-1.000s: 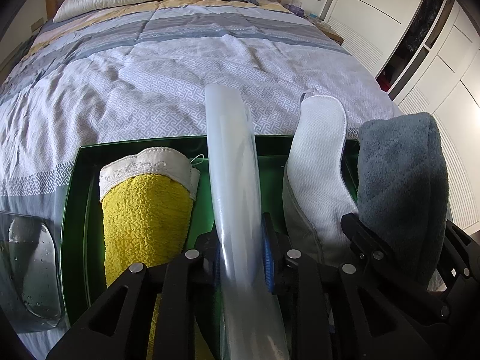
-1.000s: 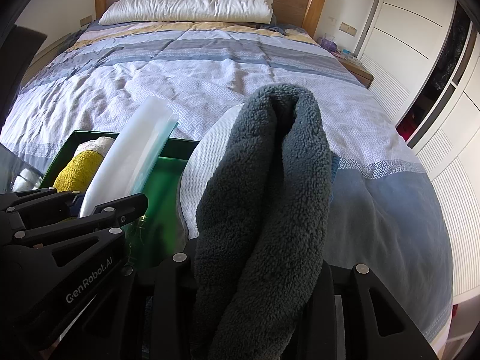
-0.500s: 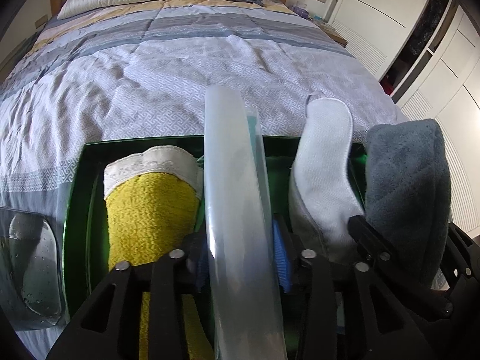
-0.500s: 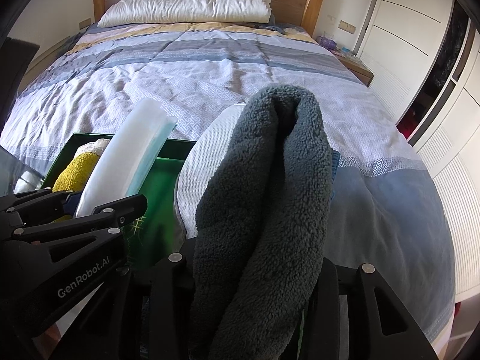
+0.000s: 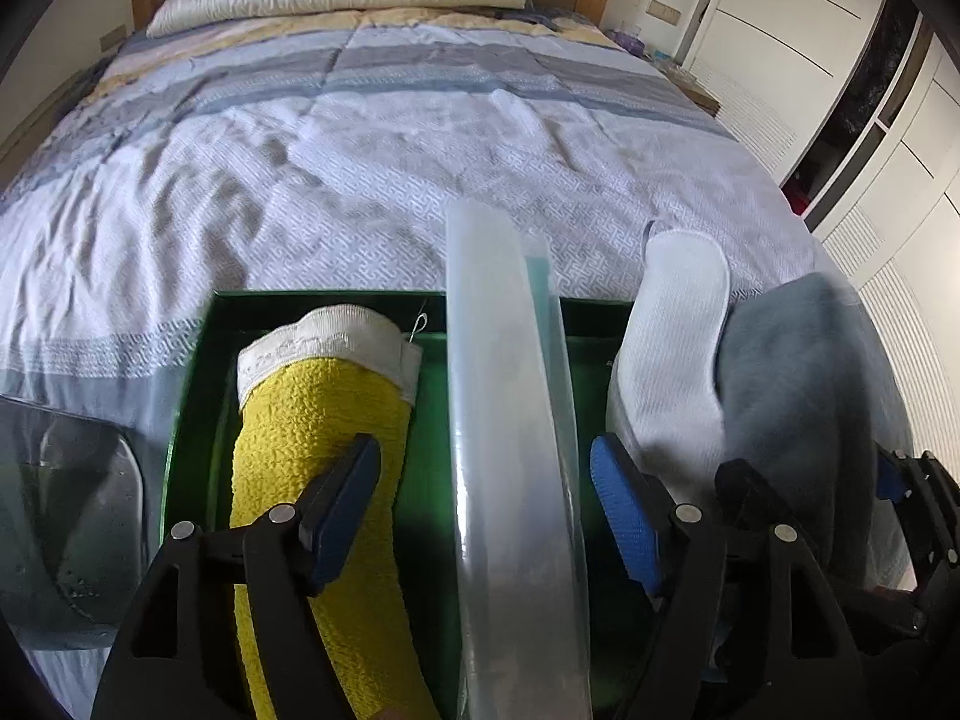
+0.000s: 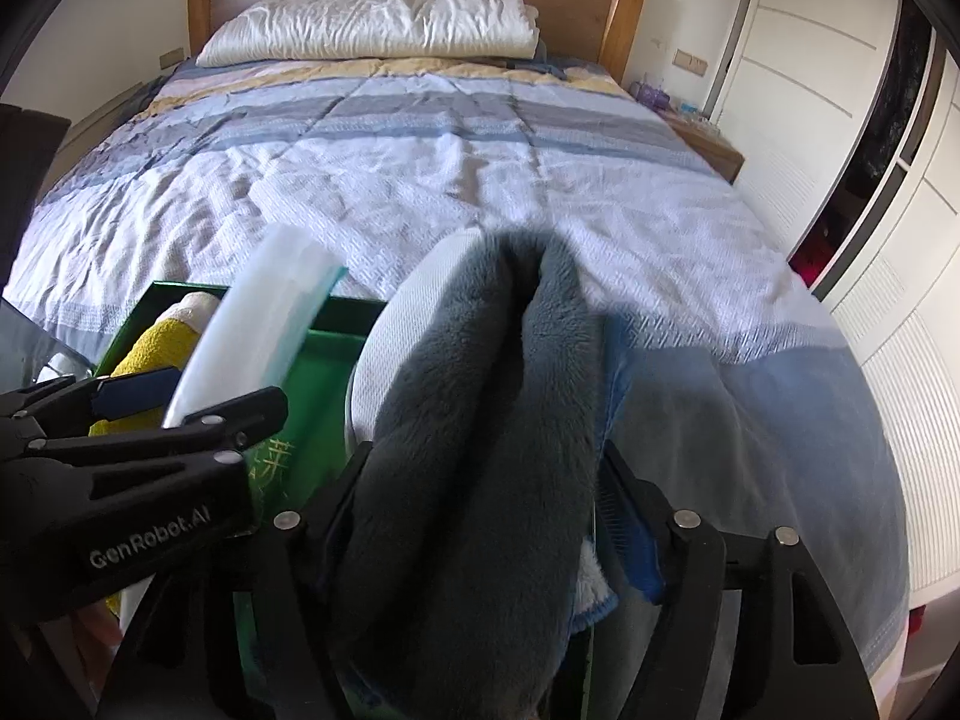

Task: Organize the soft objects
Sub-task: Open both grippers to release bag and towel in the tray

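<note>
A green box (image 5: 198,396) lies on the bed's near end. A yellow terry piece with a white cuff (image 5: 312,420) stands at its left. A translucent curved insole (image 5: 504,390) stands upright in the middle, between my left gripper's (image 5: 483,510) blue pads. Its jaws are opening and neither pad presses on the insole. A white insole (image 5: 678,324) and a grey plush piece (image 5: 798,384) stand at the right. My right gripper (image 6: 486,510) straddles the grey plush piece (image 6: 480,408). Its jaws are opening too, and the right pad stands clear of the plush.
The box rests on a striped grey and white quilt (image 6: 480,180), with a white pillow (image 6: 372,24) and wooden headboard far off. White wardrobe doors (image 6: 840,90) line the right side. A clear plastic packet (image 5: 66,510) lies left of the box.
Both grippers' jaws have spread apart. The left pads came off the translucent insole, which stays upright. The grey plush piece has loosened and puffed out between the right fingers.
</note>
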Demonstrator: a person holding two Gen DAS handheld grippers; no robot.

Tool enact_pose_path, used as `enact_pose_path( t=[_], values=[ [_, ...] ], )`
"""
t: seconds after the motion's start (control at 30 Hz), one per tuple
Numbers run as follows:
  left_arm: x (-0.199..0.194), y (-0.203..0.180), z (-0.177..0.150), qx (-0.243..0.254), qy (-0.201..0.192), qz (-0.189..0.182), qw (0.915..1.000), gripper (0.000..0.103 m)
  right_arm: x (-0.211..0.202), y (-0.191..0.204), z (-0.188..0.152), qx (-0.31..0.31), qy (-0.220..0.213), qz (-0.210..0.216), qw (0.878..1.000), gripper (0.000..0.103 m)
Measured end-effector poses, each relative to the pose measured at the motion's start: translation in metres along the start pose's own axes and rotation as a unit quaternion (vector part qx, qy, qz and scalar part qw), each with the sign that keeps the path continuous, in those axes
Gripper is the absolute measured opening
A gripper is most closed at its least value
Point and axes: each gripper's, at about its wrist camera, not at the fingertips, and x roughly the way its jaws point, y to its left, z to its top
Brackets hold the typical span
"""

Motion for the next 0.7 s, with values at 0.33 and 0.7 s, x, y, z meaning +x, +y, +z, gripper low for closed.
enact_pose_path(
  t=[0.33,0.7],
  values=[
    [-0.005,0.006,0.001,-0.014,-0.004,0.0,0.9999,0.074,-0.01,0.005,0.0,-0.009,-0.014,-0.011,1.0,0.078],
    [-0.011,0.01,0.002,-0.024,-0.011,0.001,0.9996,0.087,-0.024,0.004,-0.002,-0.009,-0.031,-0.018,0.999,0.088]
  ],
)
